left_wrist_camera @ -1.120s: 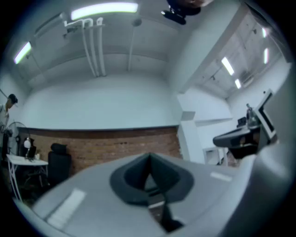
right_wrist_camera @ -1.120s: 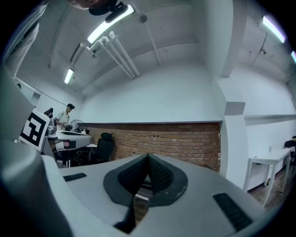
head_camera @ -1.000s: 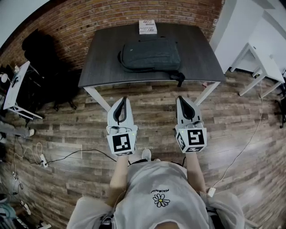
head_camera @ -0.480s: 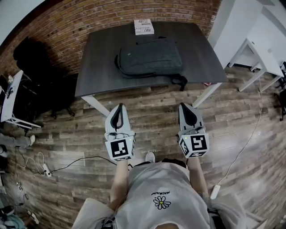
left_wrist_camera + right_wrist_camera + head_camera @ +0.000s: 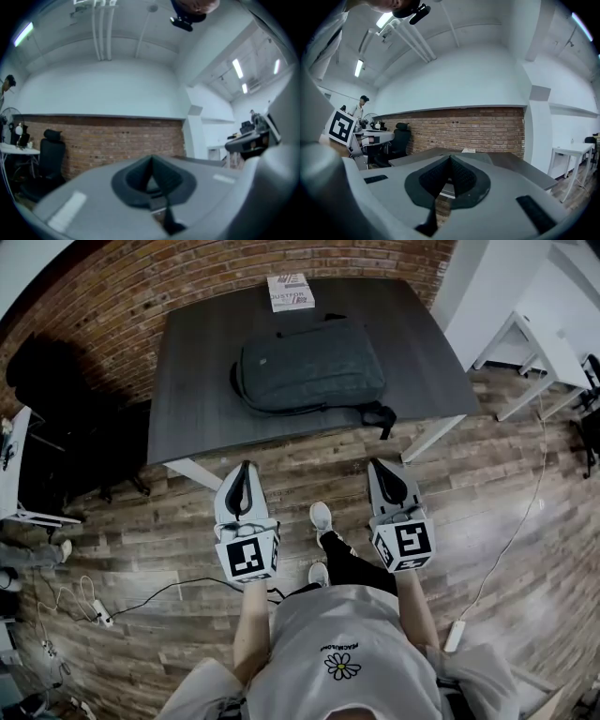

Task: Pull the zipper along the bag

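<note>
Plainly the approach step: the grey bag (image 5: 309, 367) lies flat on the table (image 5: 187, 381), its strap (image 5: 380, 416) hanging over the near edge. Left gripper (image 5: 246, 467) and right gripper (image 5: 379, 467) — both clenched on nothing — hang over the floor, short of that edge. Next: reach in, open, find the zipper pull; bare tabletop flanks the bag.

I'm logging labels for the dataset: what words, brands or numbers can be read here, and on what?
White box on the table: dark print, too blurred to read.
Shirt: small word above a flower, too small to read.
Square markers: patterns only, no words.
</note>
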`<state>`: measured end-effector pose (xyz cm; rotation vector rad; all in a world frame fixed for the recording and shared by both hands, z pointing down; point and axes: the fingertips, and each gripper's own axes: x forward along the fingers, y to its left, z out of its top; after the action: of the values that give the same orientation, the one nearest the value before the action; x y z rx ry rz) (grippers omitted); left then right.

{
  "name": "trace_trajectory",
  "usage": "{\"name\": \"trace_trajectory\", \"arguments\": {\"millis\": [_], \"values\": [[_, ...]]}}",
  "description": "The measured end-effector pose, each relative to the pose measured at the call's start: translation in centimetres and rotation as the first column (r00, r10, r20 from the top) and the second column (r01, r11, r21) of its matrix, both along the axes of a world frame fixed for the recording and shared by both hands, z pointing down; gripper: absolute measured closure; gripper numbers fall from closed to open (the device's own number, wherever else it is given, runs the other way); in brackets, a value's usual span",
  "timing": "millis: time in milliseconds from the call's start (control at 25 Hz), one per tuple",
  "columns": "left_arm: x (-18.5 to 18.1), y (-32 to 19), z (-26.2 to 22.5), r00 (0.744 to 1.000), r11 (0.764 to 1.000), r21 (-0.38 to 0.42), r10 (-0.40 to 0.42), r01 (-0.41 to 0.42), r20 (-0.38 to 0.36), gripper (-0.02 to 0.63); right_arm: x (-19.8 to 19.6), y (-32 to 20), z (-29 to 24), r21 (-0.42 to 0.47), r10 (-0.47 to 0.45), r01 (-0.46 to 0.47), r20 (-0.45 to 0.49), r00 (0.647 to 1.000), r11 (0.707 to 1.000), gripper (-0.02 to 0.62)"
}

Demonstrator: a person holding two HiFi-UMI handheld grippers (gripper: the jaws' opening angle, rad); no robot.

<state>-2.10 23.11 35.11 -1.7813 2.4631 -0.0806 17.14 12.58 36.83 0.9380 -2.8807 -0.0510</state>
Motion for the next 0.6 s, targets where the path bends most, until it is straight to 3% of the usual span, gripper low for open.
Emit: {"name": "trace_trajectory", "arguments": {"millis": [600], "values": [[-10.4, -14.7, 0.8, 0.998, 0.998, -0.018, -0.055, 0.056, 0.010, 0.606, -10.3, -16.4, 0.9, 0.012, -0.054, 0.055, -0.035, 0.998, 0.998, 0.594]]}}
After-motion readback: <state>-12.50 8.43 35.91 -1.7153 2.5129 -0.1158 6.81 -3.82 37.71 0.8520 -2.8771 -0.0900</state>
